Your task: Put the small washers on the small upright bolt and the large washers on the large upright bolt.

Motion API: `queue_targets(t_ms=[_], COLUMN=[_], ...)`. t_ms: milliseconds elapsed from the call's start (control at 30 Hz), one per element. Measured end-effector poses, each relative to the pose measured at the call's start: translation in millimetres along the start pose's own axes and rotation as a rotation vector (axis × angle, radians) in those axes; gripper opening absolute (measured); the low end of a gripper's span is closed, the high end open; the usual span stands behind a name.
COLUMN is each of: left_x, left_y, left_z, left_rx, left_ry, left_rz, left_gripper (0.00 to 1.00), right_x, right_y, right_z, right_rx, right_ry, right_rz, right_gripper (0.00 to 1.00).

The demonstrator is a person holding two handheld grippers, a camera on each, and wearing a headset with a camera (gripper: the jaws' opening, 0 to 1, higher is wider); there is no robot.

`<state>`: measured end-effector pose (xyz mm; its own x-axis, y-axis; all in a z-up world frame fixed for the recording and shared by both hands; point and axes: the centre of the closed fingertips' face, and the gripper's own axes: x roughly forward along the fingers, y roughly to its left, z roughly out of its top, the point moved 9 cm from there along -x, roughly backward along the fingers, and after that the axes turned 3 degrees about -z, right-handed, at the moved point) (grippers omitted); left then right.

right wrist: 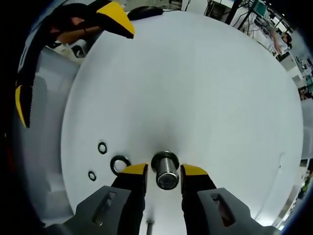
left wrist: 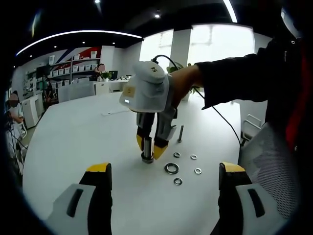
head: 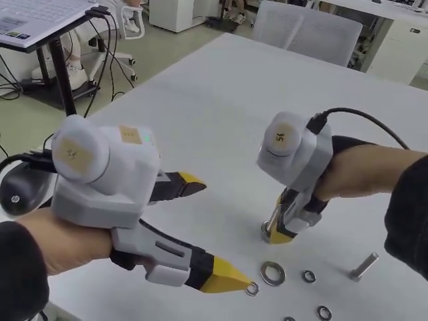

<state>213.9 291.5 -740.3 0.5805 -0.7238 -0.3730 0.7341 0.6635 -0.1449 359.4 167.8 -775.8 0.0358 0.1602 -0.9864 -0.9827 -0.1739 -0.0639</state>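
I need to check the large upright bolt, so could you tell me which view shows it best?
The right gripper view: the large upright bolt stands close up, end-on, between the jaws of the right gripper. The left gripper view shows it small, side-on; the head view shows a sliver behind that gripper.

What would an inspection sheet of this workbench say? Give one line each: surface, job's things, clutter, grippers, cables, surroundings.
Surface: white tabletop, smooth.
Job's things: large upright steel bolt; small upright steel bolt; large steel washer and small steel washers lying loose.
Clutter: black rounded mouse near the edge.
Grippers: left gripper open, empty; right gripper jaws straddle the large bolt, grip unclear.
Cables: black cable from the right gripper; black cables hanging off a stand.
Surroundings: grey mesh chair; white laptop on the stand.
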Motion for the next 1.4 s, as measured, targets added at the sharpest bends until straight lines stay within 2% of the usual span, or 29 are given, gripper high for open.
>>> queue_targets(t_ms=[200,633,900,1067,1400], left_x=[1.1,3.0,1.0,1.9,1.2], left_y=[-0.6,0.1,0.0,-0.5,-1.7], left_z=[-0.4,-6.5,-12.9,-17.7,-23.1], left_rx=[0.004,0.002,0.002,0.009,0.011], left_ry=[0.008,0.037,0.067,0.097,0.122], left_rz=[-0.004,-0.01,-0.007,-0.008,-0.009], left_gripper=[0.91,0.9,0.9,0.9,0.9], right_x=[-6.3,-21.6,-27.8,-25.4,-20.9], right_y=[-1.8,6.8,21.3,31.1,48.2], right_z=[-5.2,-22.8,-29.8,-32.4,-32.0], right_rx=[0.019,0.07,0.09,0.094,0.089], right_ry=[-0.015,-0.041,-0.06,-0.069,-0.076], right_rz=[-0.01,-0.033,-0.031,-0.015,0.009], right_gripper=[0.29,0.3,0.3,0.29,0.3])
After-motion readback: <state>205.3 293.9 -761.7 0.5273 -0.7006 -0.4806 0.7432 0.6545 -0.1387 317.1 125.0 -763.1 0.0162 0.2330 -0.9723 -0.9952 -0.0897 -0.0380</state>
